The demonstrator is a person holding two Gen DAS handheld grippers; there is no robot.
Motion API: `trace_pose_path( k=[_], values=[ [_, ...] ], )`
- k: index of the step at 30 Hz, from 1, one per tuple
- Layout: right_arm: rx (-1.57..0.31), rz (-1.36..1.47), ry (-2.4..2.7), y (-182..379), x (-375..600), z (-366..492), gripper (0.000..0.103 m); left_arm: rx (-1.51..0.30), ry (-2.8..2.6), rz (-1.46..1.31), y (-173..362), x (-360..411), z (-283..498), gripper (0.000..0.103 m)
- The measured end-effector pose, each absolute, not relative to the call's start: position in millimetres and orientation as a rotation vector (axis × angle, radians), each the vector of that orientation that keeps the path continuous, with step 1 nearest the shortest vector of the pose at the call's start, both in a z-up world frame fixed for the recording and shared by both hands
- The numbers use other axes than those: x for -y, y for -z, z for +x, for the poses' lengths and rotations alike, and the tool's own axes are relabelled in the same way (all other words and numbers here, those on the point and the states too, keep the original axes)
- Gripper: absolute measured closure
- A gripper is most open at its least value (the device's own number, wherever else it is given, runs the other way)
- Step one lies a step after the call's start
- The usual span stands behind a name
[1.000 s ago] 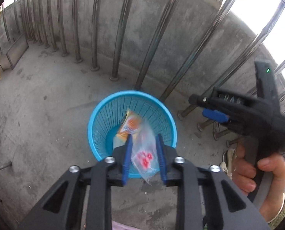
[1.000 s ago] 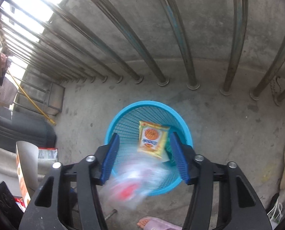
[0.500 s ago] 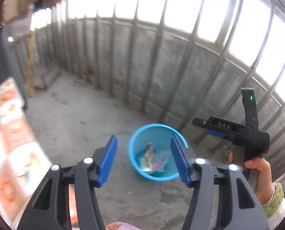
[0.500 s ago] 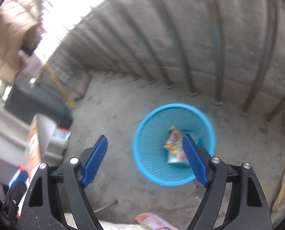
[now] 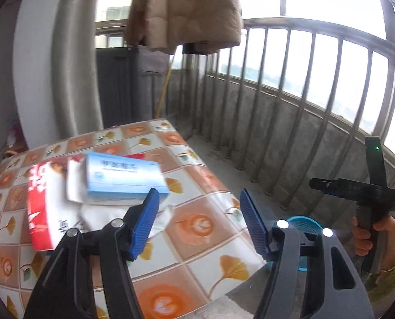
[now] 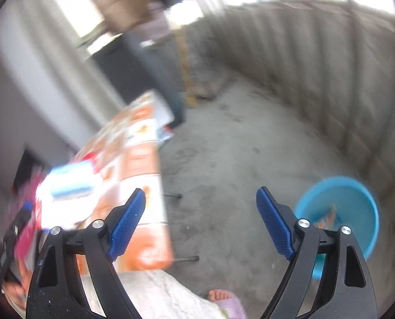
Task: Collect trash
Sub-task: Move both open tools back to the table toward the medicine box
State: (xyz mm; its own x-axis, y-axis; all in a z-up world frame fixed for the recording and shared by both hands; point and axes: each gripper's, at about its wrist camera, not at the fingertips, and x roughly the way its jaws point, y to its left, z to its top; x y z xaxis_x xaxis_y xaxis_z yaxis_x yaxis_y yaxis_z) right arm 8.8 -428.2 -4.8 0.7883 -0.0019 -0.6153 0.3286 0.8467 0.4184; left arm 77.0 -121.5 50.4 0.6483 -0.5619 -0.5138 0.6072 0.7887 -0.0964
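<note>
Blue-padded, our left gripper (image 5: 200, 218) gapes wide above the orange-tiled table (image 5: 197, 239), near a light-blue cardboard box (image 5: 123, 178). Our right gripper (image 6: 200, 226) also spreads wide, empty; the round blue plastic basket (image 6: 356, 194) sits right.

We find very little that we can really read. On the blue and white box (image 5: 123, 179), near the left on the table (image 5: 197, 223), there is a line of blue Chinese characters, but they are too blurred to read. The red and white packet (image 5: 42, 207) under it carries big white characters, also unclear. In the right wrist view all print is blurred.
</note>
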Motion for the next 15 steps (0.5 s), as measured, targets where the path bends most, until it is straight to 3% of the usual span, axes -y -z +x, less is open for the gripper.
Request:
trace_pose_path(
  k=[7,15],
  values=[
    [-0.596,0.198,-0.097,-43,345,79,0.009,-0.606,0.568,-0.097,-45,42,105,0.042],
    [-0.607,-0.106,-0.346,-55,263,154,0.008,-0.620,0.539,0.062,-20,66,103,0.042]
  ],
)
